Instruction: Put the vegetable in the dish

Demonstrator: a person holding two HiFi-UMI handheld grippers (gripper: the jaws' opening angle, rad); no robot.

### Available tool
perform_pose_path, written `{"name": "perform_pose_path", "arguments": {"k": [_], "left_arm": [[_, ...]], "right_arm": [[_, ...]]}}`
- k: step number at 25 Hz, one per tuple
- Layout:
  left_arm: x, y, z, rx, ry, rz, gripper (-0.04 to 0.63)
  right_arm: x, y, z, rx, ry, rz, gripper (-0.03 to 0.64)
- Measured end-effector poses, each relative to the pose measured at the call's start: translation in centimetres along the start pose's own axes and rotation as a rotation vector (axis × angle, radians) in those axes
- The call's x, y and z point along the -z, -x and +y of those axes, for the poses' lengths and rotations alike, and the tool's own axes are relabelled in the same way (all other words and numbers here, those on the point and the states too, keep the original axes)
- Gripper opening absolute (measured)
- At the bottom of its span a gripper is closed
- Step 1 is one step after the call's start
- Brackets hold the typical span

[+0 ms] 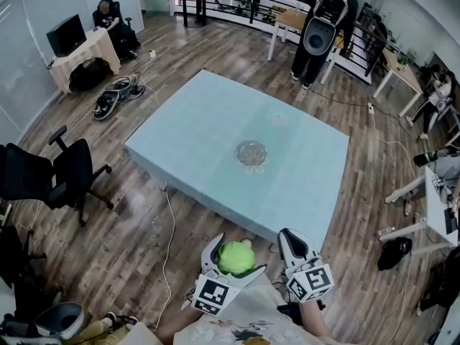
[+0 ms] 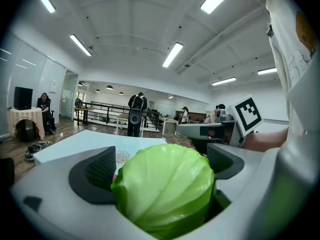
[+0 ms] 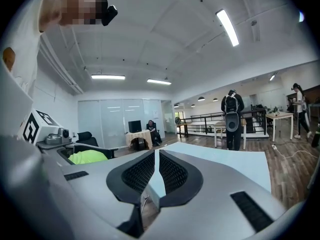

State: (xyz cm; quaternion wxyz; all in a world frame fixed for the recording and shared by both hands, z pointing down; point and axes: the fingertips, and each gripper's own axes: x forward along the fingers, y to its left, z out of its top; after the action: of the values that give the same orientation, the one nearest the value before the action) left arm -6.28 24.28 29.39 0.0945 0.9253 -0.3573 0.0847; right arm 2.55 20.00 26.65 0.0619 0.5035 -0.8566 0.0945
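Vegetable: a pale green cabbage is seen, glossy, with overlapping leaves laid in smooth folds.
Place: it is held in the air above the wooden floor, short of the near edge of the table, well apart from the dish.
Left gripper: its jaws are clamped on the cabbage, one dark pad on each side.
Right gripper: its jaws are pressed together with nothing between them.
Axis: the cabbage is nearly round, so no clear long axis can be told; in the left gripper view its folds sweep from lower left to upper right.
Hidden: its underside is covered by the gripper body; in the left gripper view the glass dish is partly cut off behind it.
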Motion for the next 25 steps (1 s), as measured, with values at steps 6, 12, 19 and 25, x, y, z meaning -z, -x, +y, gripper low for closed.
{"name": "perform_pose_path", "arguments": {"k": [6, 12, 19, 25], "left_arm": [[-1.0, -3.2, 3.8, 0.008, -0.01, 0.014, 0.572], [-2.4, -8.5, 6.9, 0.025, -0.027, 0.028, 0.572], [-3.8, -13.7, 9.2, 0.027, -0.064, 0.054, 0.572], [-5.3, -18.9, 10.8, 0.01, -0.098, 0.049, 0.572]], "right_arm": [[-0.6, -3.9, -2.7, 0.012, -0.023, 0.006, 0.043], [-1.7, -7.1, -7.3, 0.033, -0.023, 0.006, 0.044], [-3.2, -9.8, -12.8, 0.055, -0.013, -0.014, 0.044], [-2.7, -11.8, -17.3, 0.045, -0.027, -0.009, 0.044]]}}
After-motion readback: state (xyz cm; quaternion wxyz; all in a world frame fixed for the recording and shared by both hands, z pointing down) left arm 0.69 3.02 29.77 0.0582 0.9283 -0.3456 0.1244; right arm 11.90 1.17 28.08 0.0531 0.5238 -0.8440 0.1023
